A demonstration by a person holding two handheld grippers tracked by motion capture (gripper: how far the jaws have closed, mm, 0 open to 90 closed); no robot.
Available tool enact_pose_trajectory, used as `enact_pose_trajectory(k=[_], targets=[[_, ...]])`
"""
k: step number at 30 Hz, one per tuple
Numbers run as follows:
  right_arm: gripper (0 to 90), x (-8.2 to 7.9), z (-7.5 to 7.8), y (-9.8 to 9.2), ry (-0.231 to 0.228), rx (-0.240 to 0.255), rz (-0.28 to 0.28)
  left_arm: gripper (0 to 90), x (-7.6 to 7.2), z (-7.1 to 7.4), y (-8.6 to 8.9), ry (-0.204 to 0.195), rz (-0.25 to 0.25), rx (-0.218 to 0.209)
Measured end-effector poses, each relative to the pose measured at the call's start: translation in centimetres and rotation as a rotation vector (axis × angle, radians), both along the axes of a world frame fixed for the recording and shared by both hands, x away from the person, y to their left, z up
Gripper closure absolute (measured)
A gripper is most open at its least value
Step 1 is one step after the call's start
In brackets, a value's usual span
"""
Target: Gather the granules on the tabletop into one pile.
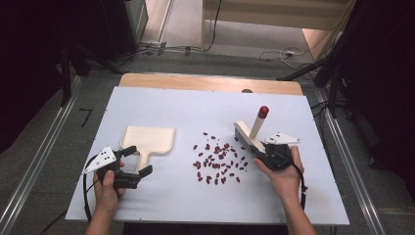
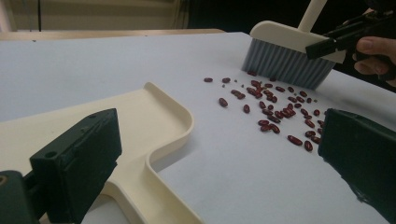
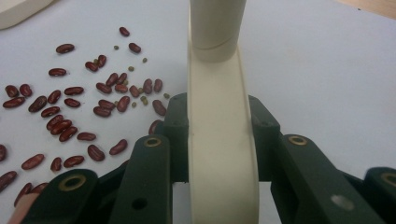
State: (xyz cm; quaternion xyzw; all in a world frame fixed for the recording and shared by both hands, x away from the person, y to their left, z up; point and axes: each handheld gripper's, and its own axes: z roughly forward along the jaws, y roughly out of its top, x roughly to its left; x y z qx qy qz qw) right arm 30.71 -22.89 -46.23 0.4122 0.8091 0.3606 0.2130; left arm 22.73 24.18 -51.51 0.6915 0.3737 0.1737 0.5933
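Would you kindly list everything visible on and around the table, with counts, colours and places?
Kidney beans: dozens, dark red, scattered mid-table, tiny green bits among them.
Dustpan: one, cream, left of the beans, its handle between the left tool's open jaws.
Brush: one, cream head, grey bristles, red-capped handle, right of the beans.
Table: one, white top with a wooden far edge.
Left tool: black, open.
Right tool: black, clamped on the brush.
Hands: two, at the near edge.
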Motion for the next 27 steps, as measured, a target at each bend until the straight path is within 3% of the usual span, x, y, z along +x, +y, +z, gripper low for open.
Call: enact_pose_trajectory(k=[14, 18, 22, 27], targets=[[65.7, -1.4, 0.0, 2.1, -0.012, -0.021, 0.063, 0.0, 0.1, -0.1, -0.1, 0.007, -0.015, 0.002], [65.7, -1.8, 0.1, 2.6, -0.001, -0.006, 0.079, 0.0, 0.1, -0.1, -0.1, 0.009, -0.018, 0.002], [65.7, -2.0, 0.5, 2.7, -0.021, 0.008, 0.082, 0.0, 0.2, -0.1, -0.1, 0.014, -0.020, 0.002], [65.7, -2.7, 1.9, 2.5, -0.022, 0.072, 0.117, 0.0, 0.2, -0.1, -0.2, 0.017, -0.018, 0.001]])
